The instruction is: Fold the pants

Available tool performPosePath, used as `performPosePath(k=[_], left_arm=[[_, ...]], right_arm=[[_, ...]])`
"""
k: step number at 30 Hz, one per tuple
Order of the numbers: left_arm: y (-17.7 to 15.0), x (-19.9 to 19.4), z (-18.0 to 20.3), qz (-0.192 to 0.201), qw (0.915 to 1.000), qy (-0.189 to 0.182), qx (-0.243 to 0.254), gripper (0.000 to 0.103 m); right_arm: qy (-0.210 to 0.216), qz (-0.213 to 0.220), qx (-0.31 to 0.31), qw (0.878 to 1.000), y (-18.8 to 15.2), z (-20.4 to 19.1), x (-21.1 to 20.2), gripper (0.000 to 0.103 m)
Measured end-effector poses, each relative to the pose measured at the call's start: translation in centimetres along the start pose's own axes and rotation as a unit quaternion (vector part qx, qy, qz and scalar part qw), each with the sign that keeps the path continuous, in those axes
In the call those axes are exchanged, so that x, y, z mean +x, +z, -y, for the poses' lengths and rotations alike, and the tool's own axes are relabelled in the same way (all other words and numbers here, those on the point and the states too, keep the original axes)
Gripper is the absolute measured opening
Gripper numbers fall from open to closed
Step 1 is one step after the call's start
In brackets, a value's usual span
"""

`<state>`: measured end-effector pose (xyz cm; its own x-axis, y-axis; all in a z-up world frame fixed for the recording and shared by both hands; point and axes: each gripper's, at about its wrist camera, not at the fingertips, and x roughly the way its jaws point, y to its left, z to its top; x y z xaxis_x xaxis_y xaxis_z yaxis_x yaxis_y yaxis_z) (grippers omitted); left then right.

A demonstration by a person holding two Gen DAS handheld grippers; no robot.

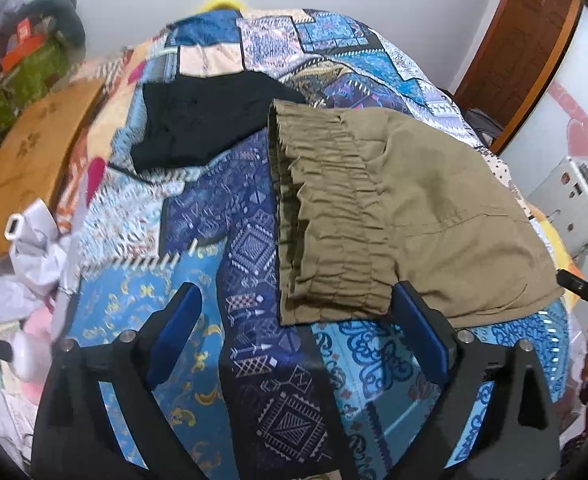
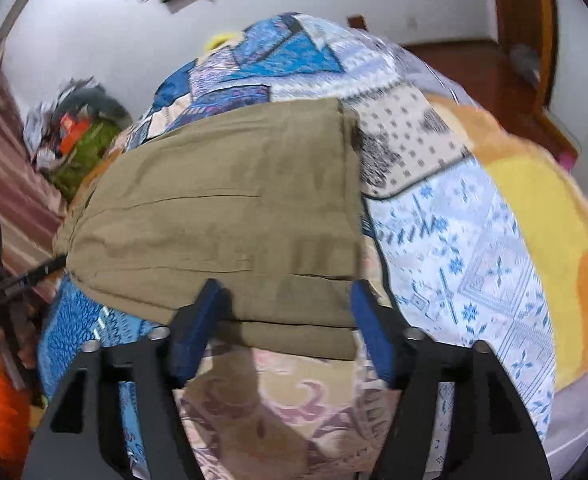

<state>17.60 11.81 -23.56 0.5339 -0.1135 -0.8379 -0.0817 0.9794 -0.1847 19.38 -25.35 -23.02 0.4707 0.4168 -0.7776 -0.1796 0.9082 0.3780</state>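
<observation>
While folded on the patchwork bedspread, khaki pants with elastic waistband at left, black garment just beyond, white plastic bag at bed edge. Left gripper wide open before waistband corner; right gripper wide, straddling folded edge.

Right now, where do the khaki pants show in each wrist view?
Left wrist: khaki pants right of centre, gathered waistband toward the middle, beside the black garment.
Right wrist: khaki pants centre-left, folded edge at the fingertips.
Shared landmark: the patchwork bedspread.
</observation>
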Motion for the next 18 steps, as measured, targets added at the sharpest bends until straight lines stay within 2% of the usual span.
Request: performPosePath(k=[3,7,12,18], left_arm=[[0.4,-0.7,-0.1,0.003,0.9999,-0.002,-0.011,0.097],[1.9,-2.5,0.4,0.03,0.9993,0.021,0.007,0.097],[5.9,-3.0,-0.4,0.05,0.9982,0.033,-0.008,0.097],[11.0,-0.8,-1.1,0.05,0.9977,0.036,-0.027,0.097]], right_arm=[[0.012,-0.011,0.018,1.0,0.4,0.5,-0.3,0.069],[-0.007,0.014,-0.022,1.0,1.6,-1.1,-1.9,0.069],[-0.009,0.056,-0.059,0.997,4.7,-2.3,-3.4,0.069],[-0.019,0.078,-0.074,0.994,9.6,-2.2,-2.2,0.069]])
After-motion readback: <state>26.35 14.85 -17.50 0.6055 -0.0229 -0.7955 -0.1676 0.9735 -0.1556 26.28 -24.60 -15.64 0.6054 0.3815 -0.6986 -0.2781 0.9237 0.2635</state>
